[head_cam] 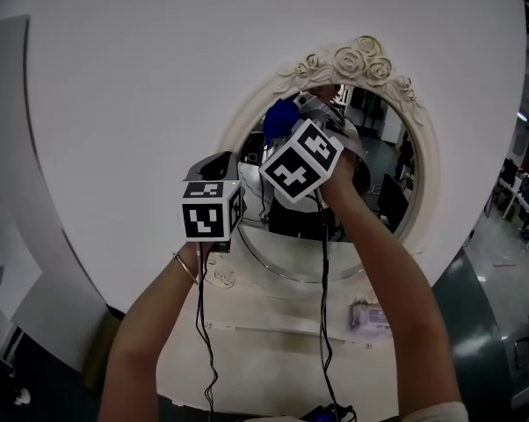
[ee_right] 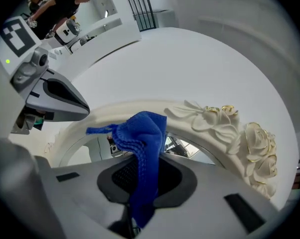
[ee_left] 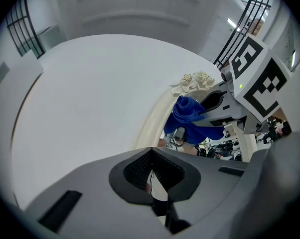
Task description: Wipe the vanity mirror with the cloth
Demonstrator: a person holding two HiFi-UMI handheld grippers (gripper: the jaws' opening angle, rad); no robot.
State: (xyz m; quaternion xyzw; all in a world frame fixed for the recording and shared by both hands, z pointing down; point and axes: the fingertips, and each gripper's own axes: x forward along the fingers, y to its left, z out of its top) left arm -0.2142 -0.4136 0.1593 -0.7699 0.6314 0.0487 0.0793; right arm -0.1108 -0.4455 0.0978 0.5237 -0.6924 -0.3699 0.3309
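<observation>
An oval vanity mirror [head_cam: 383, 178] in a cream frame topped with roses [head_cam: 357, 60] stands against a white wall. My right gripper [head_cam: 293, 114] is shut on a blue cloth [head_cam: 280, 117] and holds it against the upper left of the glass, just inside the frame. In the right gripper view the cloth [ee_right: 142, 133] hangs out of the jaws of the right gripper [ee_right: 140, 183], with the frame [ee_right: 210, 128] curving behind. My left gripper [head_cam: 219, 162] is at the frame's left edge, jaws together [ee_left: 152, 176], only a pale sliver between them. The cloth [ee_left: 187, 114] shows in the left gripper view too.
The mirror stands on a white tabletop [head_cam: 273, 359] with a small patterned packet [head_cam: 370, 316] at the right. Two black cables [head_cam: 203, 341] hang down from the grippers. A dark floor and office desks [head_cam: 524, 200] lie off to the right.
</observation>
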